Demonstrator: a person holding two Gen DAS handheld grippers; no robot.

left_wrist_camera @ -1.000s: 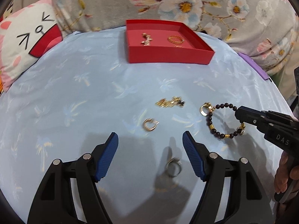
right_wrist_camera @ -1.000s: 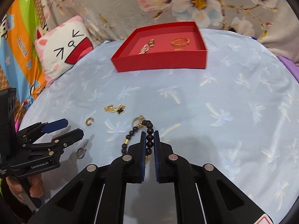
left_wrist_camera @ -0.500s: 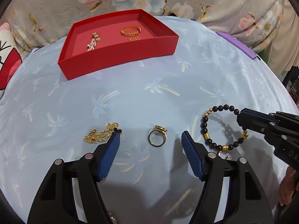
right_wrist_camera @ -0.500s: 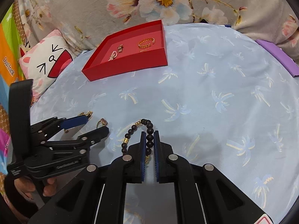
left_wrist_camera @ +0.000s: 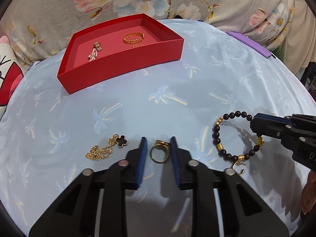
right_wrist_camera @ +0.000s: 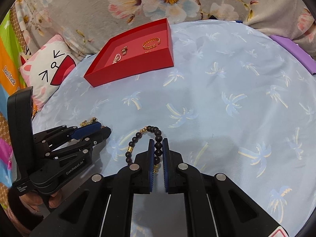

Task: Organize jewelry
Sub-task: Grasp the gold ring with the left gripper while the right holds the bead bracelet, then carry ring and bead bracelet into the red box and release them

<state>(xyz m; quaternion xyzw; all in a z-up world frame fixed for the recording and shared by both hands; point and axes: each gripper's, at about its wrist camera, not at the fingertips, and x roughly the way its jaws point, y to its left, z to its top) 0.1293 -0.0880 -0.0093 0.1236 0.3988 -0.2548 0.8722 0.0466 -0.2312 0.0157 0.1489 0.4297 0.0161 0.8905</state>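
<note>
A gold ring (left_wrist_camera: 162, 142) lies on the pale blue palm-print cloth between the blue pads of my left gripper (left_wrist_camera: 158, 139). Its jaws are closing and the pads meet the ring's sides. A gold chain with a black clover pendant (left_wrist_camera: 102, 152) lies just left of it. My right gripper (right_wrist_camera: 158, 141) is shut on a dark bead bracelet (right_wrist_camera: 131, 148) with gold spacers, whose loop rests on the cloth. That bracelet (left_wrist_camera: 216, 136) and the right gripper (left_wrist_camera: 256, 124) show at the right of the left wrist view. The red tray (left_wrist_camera: 122, 73) at the back holds a gold bangle (left_wrist_camera: 134, 37) and a pearl piece (left_wrist_camera: 94, 52).
A cat-face pillow (right_wrist_camera: 49, 67) leans at the left edge beside the tray (right_wrist_camera: 134, 71). A purple flat object (right_wrist_camera: 292, 49) lies at the far right. A floral blanket rises behind the cloth. My left gripper (right_wrist_camera: 103, 130) and a hand (right_wrist_camera: 53, 199) fill the lower left.
The left gripper moved across the cloth onto the gold ring and its jaws narrowed from wide apart to the ring's width. The right gripper stayed shut on the bracelet.
</note>
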